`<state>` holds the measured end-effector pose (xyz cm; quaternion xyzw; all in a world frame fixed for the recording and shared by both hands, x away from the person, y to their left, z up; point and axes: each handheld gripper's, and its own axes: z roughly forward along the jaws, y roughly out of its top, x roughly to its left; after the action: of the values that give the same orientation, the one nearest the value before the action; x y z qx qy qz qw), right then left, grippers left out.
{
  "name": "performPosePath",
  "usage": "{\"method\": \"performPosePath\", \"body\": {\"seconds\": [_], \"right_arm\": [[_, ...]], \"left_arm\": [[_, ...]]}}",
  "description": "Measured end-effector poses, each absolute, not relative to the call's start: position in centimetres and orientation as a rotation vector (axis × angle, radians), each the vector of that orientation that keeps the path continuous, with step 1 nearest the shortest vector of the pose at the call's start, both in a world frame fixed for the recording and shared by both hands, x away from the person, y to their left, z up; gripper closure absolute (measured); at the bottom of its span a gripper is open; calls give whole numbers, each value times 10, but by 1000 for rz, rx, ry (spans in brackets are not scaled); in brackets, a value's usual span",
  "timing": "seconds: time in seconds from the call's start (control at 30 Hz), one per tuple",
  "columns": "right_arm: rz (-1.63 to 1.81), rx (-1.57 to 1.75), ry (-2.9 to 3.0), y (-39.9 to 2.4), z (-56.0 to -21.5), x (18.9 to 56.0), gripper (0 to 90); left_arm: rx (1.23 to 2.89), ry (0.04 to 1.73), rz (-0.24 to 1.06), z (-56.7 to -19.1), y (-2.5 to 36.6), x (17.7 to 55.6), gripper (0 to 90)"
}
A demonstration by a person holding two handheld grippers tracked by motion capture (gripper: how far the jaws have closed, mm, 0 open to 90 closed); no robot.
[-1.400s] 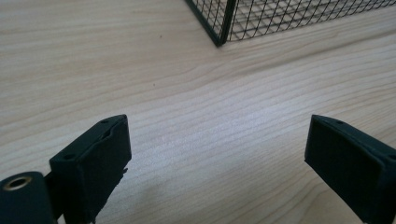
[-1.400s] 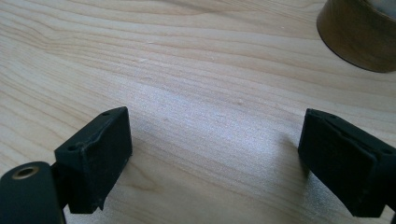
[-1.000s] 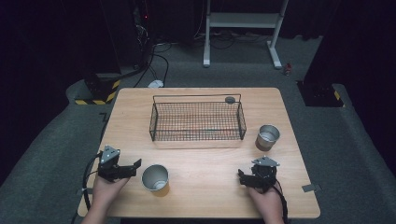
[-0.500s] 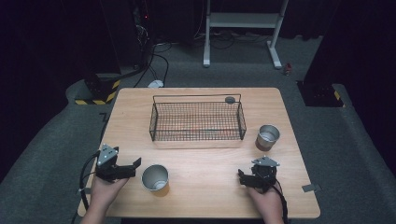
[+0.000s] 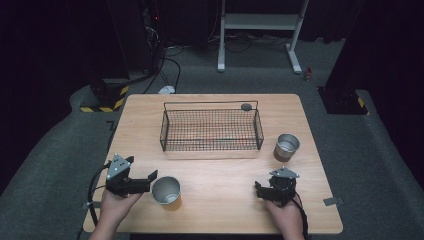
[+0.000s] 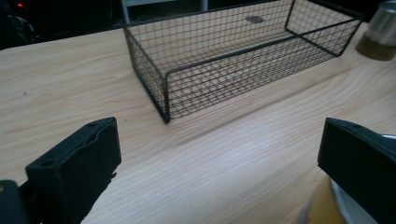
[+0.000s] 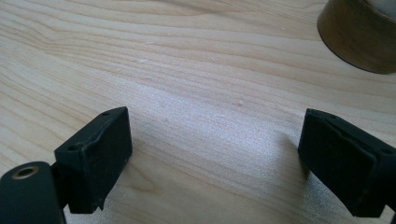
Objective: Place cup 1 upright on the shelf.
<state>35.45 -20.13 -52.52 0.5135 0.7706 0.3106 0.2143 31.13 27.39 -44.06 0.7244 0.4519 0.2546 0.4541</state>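
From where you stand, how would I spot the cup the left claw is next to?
Find the wire basket on the wooden table. Come toward the near edge on its left: the metal cup stands upright beside the left claw. The other cup stands right of the basket.

The left hand-held gripper (image 5: pixel 145 181) is black, topped by a grey three-cornered plate with small dark screw holes, and a black cable loops from its near side. The right hand-held gripper (image 5: pixel 262 191) is black too, with the same grey plate and a trailing black cable. Each has two blocky matte-black jaws; one arm carries a brass-coloured rivet.
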Motion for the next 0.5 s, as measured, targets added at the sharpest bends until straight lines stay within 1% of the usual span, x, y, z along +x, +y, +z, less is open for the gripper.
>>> {"method": "performPosePath", "body": {"seconds": [0.5], "right_arm": [[862, 1425, 2138, -201, -525, 354, 98]], "left_arm": [[1818, 998, 545, -437, 245, 299, 1]]}}
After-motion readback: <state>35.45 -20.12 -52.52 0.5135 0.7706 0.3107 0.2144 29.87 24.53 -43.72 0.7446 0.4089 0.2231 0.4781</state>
